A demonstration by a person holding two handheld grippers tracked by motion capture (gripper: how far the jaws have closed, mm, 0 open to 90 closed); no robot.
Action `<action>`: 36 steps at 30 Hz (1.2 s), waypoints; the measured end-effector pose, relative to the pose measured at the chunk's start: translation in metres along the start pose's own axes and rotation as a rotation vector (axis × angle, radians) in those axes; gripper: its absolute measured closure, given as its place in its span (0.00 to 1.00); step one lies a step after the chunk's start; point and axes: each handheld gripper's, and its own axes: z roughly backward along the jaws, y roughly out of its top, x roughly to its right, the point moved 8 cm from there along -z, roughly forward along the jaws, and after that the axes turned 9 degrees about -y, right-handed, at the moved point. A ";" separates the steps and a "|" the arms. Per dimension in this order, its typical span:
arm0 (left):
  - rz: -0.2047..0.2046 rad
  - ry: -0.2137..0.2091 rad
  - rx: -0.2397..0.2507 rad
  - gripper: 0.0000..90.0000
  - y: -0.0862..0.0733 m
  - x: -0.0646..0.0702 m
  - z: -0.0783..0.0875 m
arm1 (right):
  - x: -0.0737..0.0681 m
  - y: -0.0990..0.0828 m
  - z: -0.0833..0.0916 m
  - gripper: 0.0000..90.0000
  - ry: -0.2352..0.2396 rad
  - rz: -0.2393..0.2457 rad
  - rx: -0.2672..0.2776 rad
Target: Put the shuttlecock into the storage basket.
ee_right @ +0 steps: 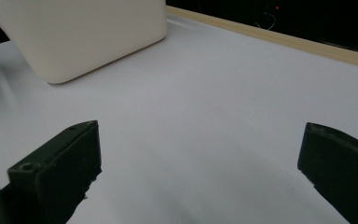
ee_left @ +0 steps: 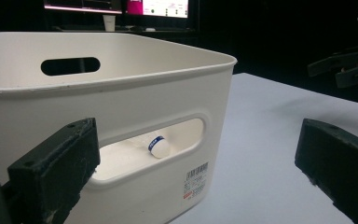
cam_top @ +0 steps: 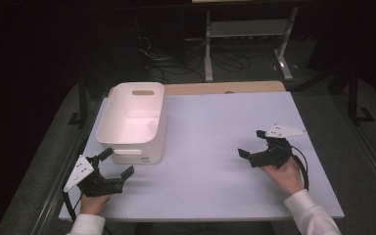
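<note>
A white plastic bin (cam_top: 133, 122) with handle slots stands on the left part of the white table (cam_top: 210, 147). In the left gripper view the bin (ee_left: 121, 88) is close ahead, and through its near slot I see a small white object with a blue band (ee_left: 159, 146) lying inside. My left gripper (cam_top: 116, 162) is open just in front of the bin's near wall, nothing between its jaws. My right gripper (cam_top: 250, 143) is open low over the table's right side, empty. In the right gripper view the bin's corner (ee_right: 84, 32) is at top left.
A wooden strip (cam_top: 225, 87) runs along the table's far edge. Beyond it stand a white metal frame (cam_top: 247, 34) and cables on the dark floor. Monitors (ee_left: 116, 6) glow behind the bin. Bare tabletop (ee_right: 205, 102) lies between the grippers.
</note>
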 end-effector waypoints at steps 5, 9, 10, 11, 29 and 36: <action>-0.001 0.001 0.003 0.00 0.000 0.000 0.001 | 0.005 -0.001 0.006 0.00 -0.012 -0.011 0.027; 0.001 0.002 0.006 0.00 0.000 0.000 0.000 | 0.009 -0.003 0.013 0.00 -0.014 -0.016 0.055; 0.000 0.002 0.005 0.00 0.000 0.000 0.000 | 0.010 -0.005 0.014 0.00 -0.017 -0.016 0.056; -0.002 0.002 0.003 0.00 0.000 0.000 0.000 | 0.011 -0.007 0.016 0.00 -0.016 -0.017 0.061; -0.003 0.004 0.003 0.00 0.001 0.000 0.001 | 0.030 -0.028 0.042 0.00 -0.051 -0.043 0.133; -0.002 0.001 0.005 0.00 0.001 0.000 0.001 | 0.033 -0.030 0.048 0.00 -0.057 -0.051 0.155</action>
